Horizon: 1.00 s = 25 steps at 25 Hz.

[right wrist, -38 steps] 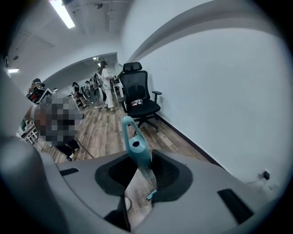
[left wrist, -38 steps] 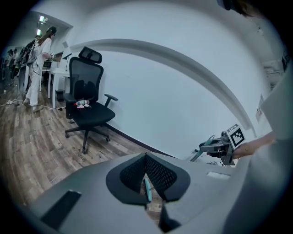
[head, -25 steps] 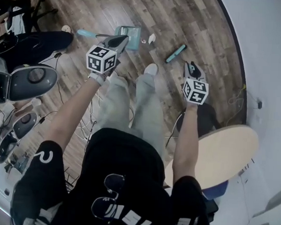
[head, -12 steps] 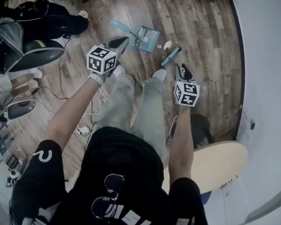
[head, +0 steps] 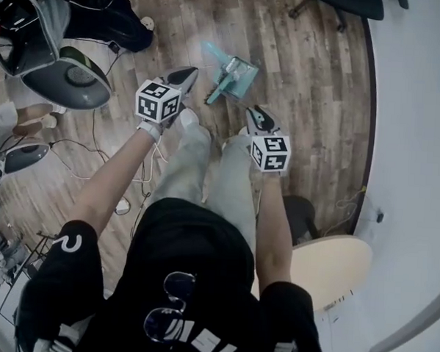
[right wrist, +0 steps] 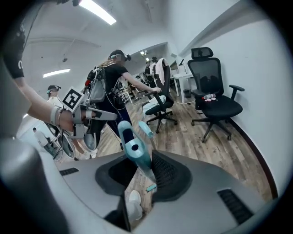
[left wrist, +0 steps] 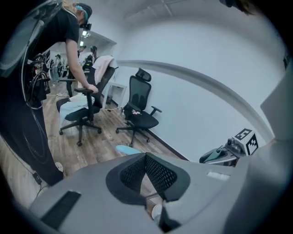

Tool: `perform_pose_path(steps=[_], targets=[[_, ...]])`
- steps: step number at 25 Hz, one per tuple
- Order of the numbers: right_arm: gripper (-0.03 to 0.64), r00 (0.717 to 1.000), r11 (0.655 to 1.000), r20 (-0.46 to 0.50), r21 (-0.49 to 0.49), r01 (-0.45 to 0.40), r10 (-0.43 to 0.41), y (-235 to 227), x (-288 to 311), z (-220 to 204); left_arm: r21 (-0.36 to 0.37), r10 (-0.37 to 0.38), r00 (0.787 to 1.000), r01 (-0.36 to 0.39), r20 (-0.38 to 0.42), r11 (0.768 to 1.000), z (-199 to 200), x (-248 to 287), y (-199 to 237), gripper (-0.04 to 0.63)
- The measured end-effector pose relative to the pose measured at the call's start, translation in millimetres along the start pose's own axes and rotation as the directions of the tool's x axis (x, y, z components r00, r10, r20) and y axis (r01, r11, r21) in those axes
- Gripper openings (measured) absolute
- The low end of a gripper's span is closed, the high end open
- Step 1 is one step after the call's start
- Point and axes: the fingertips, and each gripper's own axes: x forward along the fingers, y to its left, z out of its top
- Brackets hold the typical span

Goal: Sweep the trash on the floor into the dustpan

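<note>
Step in hand looks like the approach: person standing, nothing swept yet. Right claw (right wrist: 139, 163) is clamped on brush (right wrist: 132, 147), which is teal, with its hang-hole end poking up past the claw, held in the air short of dustpan (head: 247, 74). Left claw (left wrist: 145, 157) is pinched together and empty, also short of dustpan. Dustpan is teal and lies on wood floor (head: 313, 81), with its pale handle (head: 210, 48) on the far side. Trash can't be made out beside dustpan. Next move probably calls for crouching, getting brush down behind trash and dragging toward dustpan while left claw steadies handle.
</note>
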Motion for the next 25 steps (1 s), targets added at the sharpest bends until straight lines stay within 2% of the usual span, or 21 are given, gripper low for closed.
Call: perform_pose_path(steps=[5, 12, 19, 25], targets=[[0.092, 0.999, 0.997, 0.019, 0.061, 0.042, -0.044, -14.1, -22.4, 18.6, -0.003, -0.005, 0.999, 0.005, 0.032, 1.000, 23.6, -10.2, -11.5, -0.003], [0.092, 0.990, 0.990, 0.045, 0.045, 0.134, -0.136, -43.7, -72.9, 42.9, 0.024, -0.044, 0.995, 0.042, 0.090, 0.999, 65.7, -17.5, -43.1, -0.003], [0.092, 0.963, 0.971, 0.128, 0.032, 0.236, -0.238, -88.0, -169.1, 85.8, 0.083, -0.120, 0.982, 0.109, 0.148, 0.991, 121.5, -6.2, -126.5, -0.003], [0.091, 0.921, 0.944, 0.209, 0.071, 0.321, -0.329, -155.6, -229.8, 123.6, 0.126, -0.161, 0.970, 0.140, 0.180, 0.982, 168.0, 25.6, -170.2, -0.003]])
